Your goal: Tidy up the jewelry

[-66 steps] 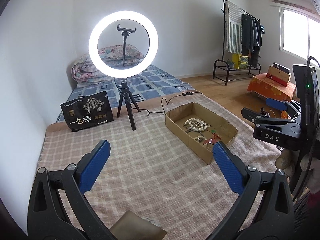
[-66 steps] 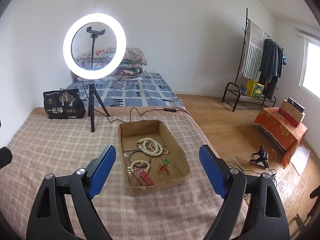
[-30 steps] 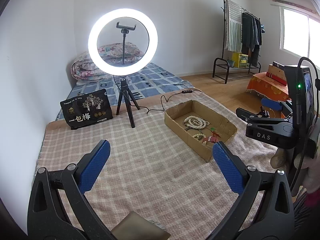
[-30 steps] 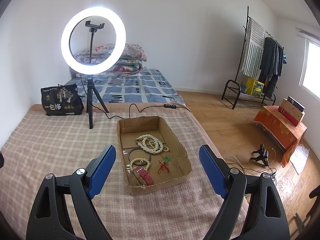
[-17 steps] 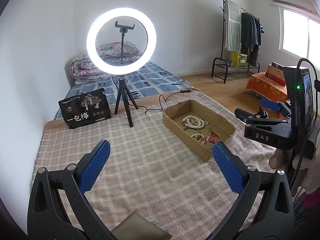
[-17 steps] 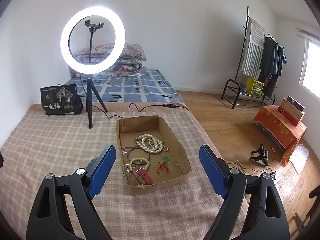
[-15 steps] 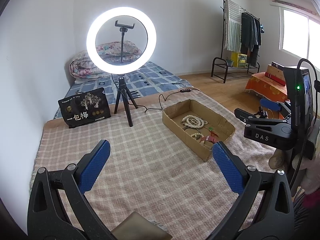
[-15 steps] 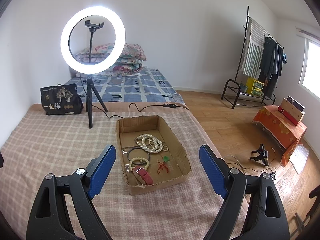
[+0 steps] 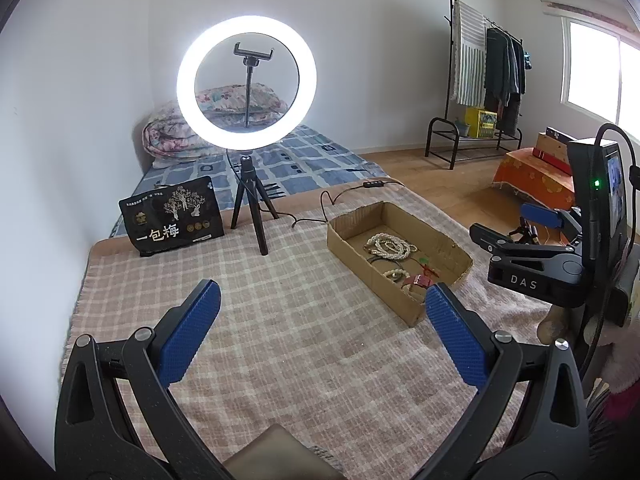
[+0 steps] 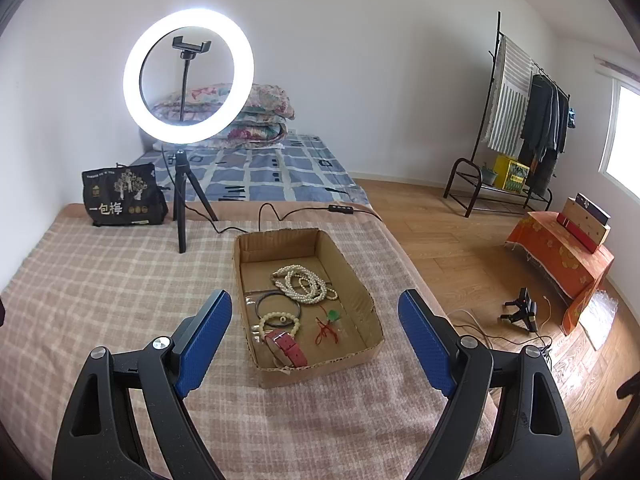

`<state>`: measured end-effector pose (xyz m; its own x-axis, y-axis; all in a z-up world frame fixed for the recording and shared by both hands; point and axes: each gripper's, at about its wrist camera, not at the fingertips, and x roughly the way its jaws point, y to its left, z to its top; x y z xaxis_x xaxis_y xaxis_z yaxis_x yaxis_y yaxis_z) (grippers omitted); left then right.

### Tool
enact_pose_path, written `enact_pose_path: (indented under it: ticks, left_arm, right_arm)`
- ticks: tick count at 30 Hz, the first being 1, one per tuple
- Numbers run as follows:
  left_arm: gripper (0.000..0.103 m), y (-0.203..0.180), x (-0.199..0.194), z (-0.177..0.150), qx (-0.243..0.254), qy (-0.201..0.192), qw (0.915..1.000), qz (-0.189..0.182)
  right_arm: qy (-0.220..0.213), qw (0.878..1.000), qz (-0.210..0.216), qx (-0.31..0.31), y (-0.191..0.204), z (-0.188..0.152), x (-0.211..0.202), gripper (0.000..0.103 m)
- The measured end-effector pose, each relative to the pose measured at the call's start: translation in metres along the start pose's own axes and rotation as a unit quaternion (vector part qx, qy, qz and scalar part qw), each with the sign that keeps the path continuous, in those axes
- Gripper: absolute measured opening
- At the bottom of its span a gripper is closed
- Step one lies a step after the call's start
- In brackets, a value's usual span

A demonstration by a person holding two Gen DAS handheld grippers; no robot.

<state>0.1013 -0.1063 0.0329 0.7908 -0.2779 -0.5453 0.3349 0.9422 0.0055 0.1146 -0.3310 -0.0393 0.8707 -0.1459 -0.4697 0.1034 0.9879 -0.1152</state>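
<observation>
A shallow cardboard box (image 10: 362, 354) sits on the checked blanket; it also shows in the left wrist view (image 9: 372, 276). Inside lie a white bead necklace (image 10: 304, 282), a black ring (image 10: 278, 304), a cream bead bracelet (image 10: 279, 323), a red watch strap (image 10: 286, 346) and a small red and green piece (image 10: 328, 326). My right gripper (image 10: 315, 332) is open and empty, held above the box's near end. My left gripper (image 9: 320, 320) is open and empty over bare blanket left of the box. The right gripper's body (image 9: 536, 268) shows at the right of the left wrist view.
A lit ring light on a tripod (image 10: 188, 76) stands behind the box, its cable (image 10: 280, 210) trailing right. A black printed bag (image 10: 122, 196) leans at the back left. The blanket's right edge drops to a wood floor (image 10: 460, 248) with a small tripod (image 10: 522, 308).
Both grippers have drifted slightly back and up, so the box and ring light sit a little lower and farther in view. Both stay open and empty.
</observation>
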Motion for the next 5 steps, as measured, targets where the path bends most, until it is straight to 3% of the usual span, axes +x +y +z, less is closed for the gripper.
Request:
enact_pose_path:
  ticks: [5]
  left_arm:
    - [0.103,0.0001,-0.0034,0.0018,-0.004,-0.017,0.9998,0.013]
  right_arm:
    - [0.001,1.0,0.0,0.0,0.0005,-0.0003,0.0004,0.085]
